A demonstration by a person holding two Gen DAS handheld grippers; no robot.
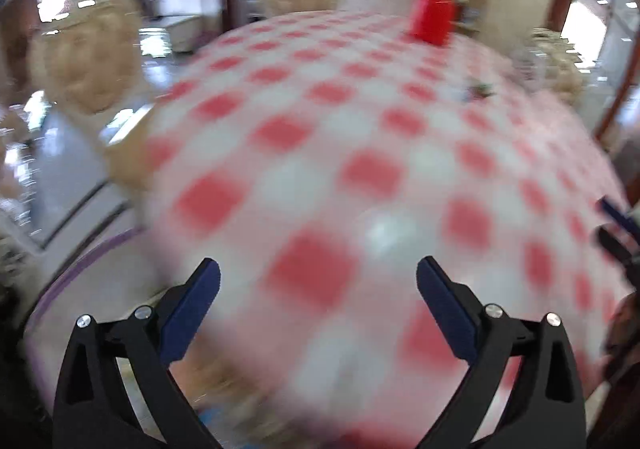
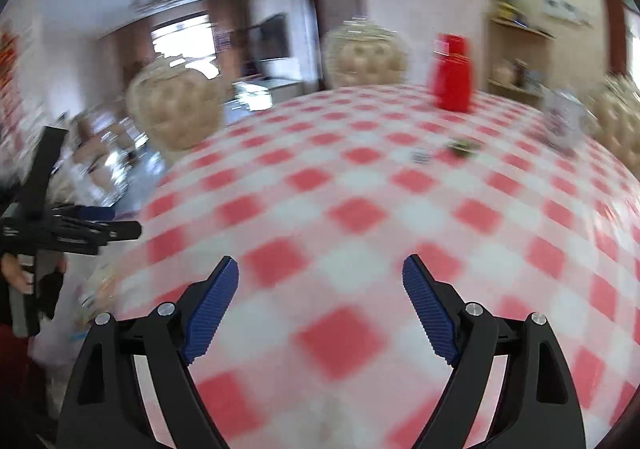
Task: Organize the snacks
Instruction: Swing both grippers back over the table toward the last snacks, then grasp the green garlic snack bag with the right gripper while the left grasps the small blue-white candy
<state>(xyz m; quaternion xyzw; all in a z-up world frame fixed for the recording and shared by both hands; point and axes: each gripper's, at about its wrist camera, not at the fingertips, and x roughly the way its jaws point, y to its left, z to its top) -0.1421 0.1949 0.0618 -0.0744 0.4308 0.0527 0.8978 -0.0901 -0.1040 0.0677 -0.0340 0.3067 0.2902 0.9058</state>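
Observation:
Both views are motion-blurred. My left gripper (image 1: 318,273) is open and empty above the near edge of a round table with a red-and-white checked cloth (image 1: 360,121). My right gripper (image 2: 320,269) is open and empty above the same cloth (image 2: 400,209). A small dark snack item (image 2: 463,147) and a smaller pale one (image 2: 420,157) lie far across the table; the dark one also shows in the left wrist view (image 1: 480,91). The left gripper also shows at the left edge of the right wrist view (image 2: 120,227). Blurred packets (image 2: 94,295) lie at the table's near left edge.
A red container (image 2: 452,73) stands at the far side of the table and shows in the left wrist view too (image 1: 434,11). A clear container (image 2: 564,121) stands at the far right. Beige tufted chairs (image 2: 176,109) ring the table. A shelf (image 2: 520,61) stands behind.

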